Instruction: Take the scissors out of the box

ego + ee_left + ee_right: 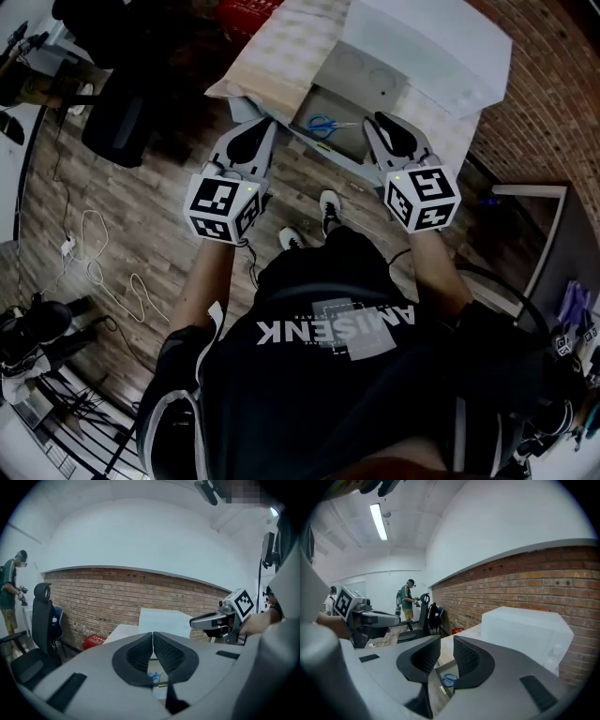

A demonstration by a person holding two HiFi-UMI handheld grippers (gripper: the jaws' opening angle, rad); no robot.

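Scissors (323, 125) with blue handles lie on the floor of the open box (366, 70), which sits on the table (281, 47). The left hand-held gripper (258, 141) hovers at the scissors' 8 o'clock, its jaws pressed together on nothing. The right hand-held gripper (384, 131) is near their 3 o'clock, its jaws slightly apart and empty; the scissors show beyond the gap.

Lab-style workroom: brick wall (525, 573), office chair (41, 620), loose floor cables (97, 272)
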